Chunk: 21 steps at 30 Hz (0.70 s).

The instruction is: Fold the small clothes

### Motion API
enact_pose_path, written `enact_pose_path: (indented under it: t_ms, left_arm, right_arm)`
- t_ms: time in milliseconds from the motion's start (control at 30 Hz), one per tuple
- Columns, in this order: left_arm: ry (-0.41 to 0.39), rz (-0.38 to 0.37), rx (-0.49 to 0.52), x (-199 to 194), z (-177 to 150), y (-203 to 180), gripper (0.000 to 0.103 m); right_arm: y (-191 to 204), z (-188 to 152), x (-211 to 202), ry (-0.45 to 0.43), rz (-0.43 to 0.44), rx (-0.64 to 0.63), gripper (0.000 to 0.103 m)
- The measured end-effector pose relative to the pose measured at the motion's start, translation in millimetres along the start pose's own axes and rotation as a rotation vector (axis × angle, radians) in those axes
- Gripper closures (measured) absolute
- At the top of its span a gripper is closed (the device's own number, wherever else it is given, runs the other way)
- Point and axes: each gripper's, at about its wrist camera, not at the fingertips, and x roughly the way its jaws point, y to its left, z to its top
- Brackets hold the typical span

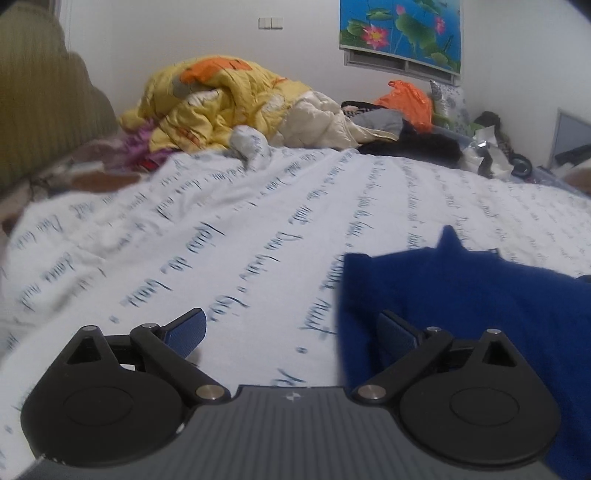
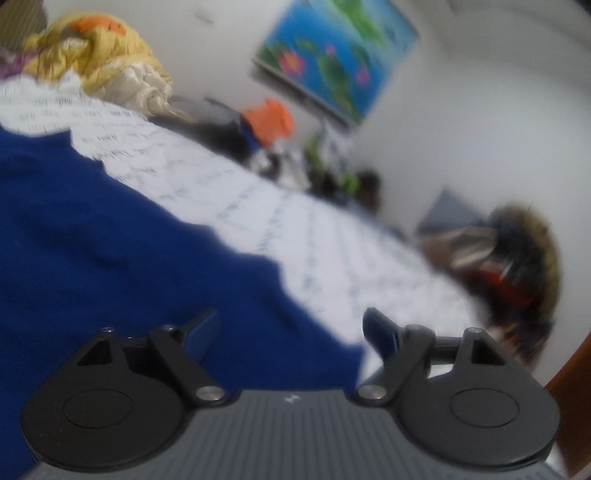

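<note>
Garment on bed sheet, quilt heap behind, poster above

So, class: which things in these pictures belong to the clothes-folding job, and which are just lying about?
Belongs to the job:
blue garment
left gripper, open
right gripper, open
printed bedsheet, the work surface

Just lying about:
yellow quilt
orange bag
lotus picture
headboard
</note>
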Motion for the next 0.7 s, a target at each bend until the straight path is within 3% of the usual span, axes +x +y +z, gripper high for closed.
enact_pose_path:
  t_ms: [167,367,467,567,700]
  left_arm:
    - [0.05,0.012,0.051,10,-8,-2,0.004]
    - [0.039,-0.011,0.032,-1,-7,2,0.003]
    - [0.034,-0.02,0.02,-9,-7,0,0.002]
    - [0.027,-0.04,0.013,-19,-7,-4,0.001]
    - [0.012,-0.062,0.015,-32,-6,-9,0.0]
  right_arm:
    - [-5,-7,11,0.062,0.043,-0.004,0.018]
    - [0,9,-17,-0.005,0.033,-0.044,0.018]
    - [-3,21,-36,-0.02,0.161,0.065,0.016]
    - [0,24,-39,0.055,0.292,0.169,0.013]
    - [11,13,-36,0.138,0.347,0.229,0.012]
